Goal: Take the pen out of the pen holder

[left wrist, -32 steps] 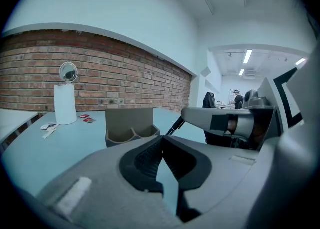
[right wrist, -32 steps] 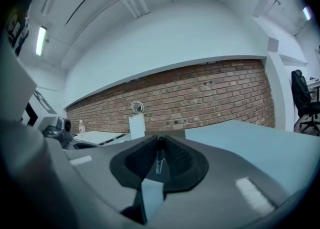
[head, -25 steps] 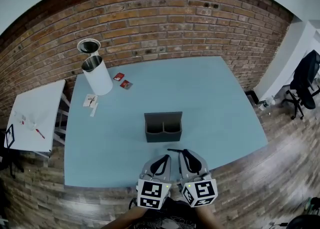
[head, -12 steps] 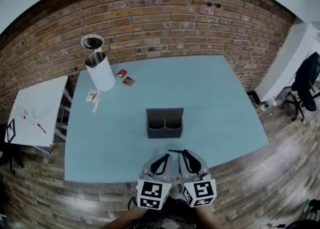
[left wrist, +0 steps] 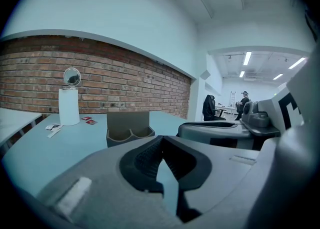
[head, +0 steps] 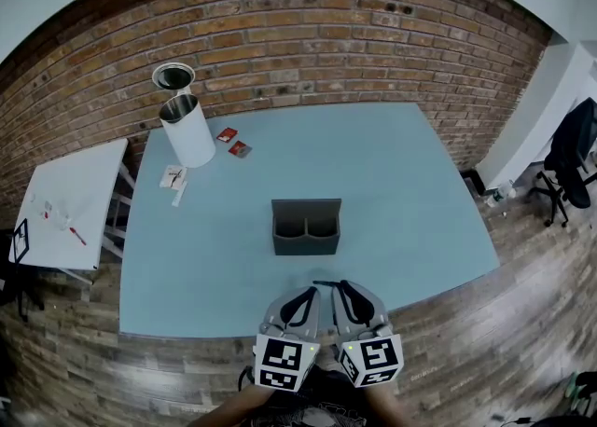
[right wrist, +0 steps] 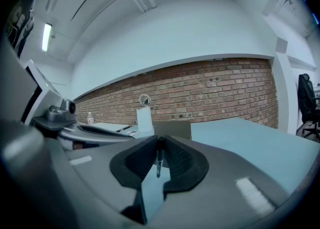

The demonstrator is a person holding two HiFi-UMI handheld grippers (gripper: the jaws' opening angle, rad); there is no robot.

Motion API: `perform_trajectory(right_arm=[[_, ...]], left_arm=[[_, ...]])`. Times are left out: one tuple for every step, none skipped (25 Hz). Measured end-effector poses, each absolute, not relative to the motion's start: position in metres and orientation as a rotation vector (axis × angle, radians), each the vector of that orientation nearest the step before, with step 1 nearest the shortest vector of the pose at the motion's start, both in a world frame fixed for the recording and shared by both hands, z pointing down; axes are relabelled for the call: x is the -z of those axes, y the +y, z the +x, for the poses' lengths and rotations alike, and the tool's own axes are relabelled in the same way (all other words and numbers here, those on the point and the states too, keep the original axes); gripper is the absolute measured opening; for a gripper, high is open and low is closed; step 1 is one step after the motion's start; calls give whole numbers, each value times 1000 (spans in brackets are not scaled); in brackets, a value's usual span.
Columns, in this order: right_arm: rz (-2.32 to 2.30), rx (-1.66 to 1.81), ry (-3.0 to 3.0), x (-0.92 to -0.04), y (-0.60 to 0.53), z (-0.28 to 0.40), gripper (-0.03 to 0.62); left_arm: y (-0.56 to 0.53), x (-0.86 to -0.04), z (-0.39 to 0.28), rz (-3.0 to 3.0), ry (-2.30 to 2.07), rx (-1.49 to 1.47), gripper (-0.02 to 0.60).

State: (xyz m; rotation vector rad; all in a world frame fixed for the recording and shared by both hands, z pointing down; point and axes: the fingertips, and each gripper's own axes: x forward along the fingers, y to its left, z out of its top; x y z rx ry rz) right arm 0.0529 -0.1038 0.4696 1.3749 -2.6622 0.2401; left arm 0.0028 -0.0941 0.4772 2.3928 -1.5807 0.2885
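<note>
At the near edge of the light-blue tabletop [head: 410,201], two claws side by side with their marker cubes toward the person. Left claw [head: 305,294] shut, jaws pressed together with nothing between them. Right claw [head: 343,286] clamped on a slim dark pen [right wrist: 158,163], pinched between the ribbed pads and lying along the seam of the jaws. From the head view, only a thin dark line at that claw's tip.

Ahead of both claws, near the middle of the tabletop, a grey pen holder [head: 306,227] with a tall back wall and two rounded compartments, upright and apart from the claws and the pen.

Toward the far left corner, a white cylinder [head: 188,134] with a round mirror-like disc [head: 173,76] just behind it. Beside them, two small red packets [head: 233,142] and some white slips of paper [head: 173,180]. Off the left edge, a white side table [head: 65,206]. Behind everything, a brick wall [head: 308,43].
</note>
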Motion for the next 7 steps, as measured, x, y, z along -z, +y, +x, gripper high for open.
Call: perform_trajectory(right_arm=[[1374, -237, -2664, -469, -104, 53, 48], [1373, -235, -2666, -469, -103, 53, 48], [1371, -236, -2666, -470, -103, 53, 48], [1369, -237, -2666, -470, -103, 53, 48], [1368, -236, -2667, -470, -104, 53, 48], [1367, -234, -2668, -469, -104, 53, 48], [1367, -233, -2669, -469, -104, 53, 48]], left_arm=[[-94, -478, 4, 2395, -1578, -293, 5], [-93, -479, 4, 2397, -1574, -299, 5], [-93, -479, 5, 2400, -1569, -305, 5], [-93, -479, 6, 2403, -1564, -309, 5], [-93, -480, 6, 2405, -1558, -312, 5], [-93, -480, 7, 2407, -1553, -315, 5], [-93, -480, 7, 2409, -1548, -318, 5]])
